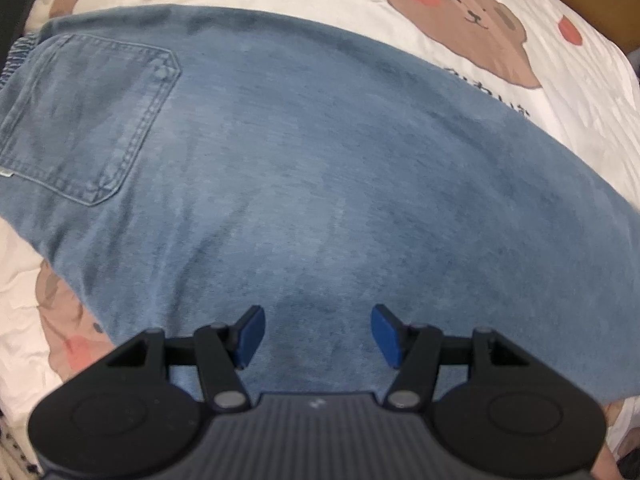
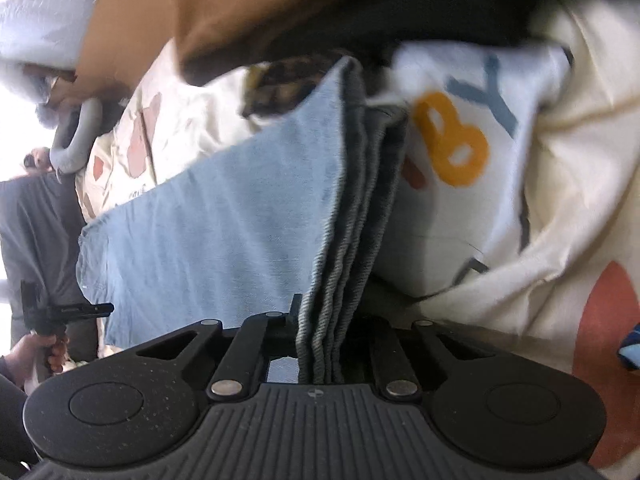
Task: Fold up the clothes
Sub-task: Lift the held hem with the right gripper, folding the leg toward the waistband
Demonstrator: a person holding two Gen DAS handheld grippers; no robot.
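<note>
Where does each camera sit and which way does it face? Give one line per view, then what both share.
Left wrist: sits on the left gripper, looking down along its open fingers at the flat jeans with their back pocket, on the bear-print bedding.
Right wrist: sits on the right gripper, looking along fingers shut on the jeans' stacked folded edge; a white lettered cloth lies beyond, and a hand holds the other gripper at far left.
Shared: the jeans and bear-print bedding.
</note>
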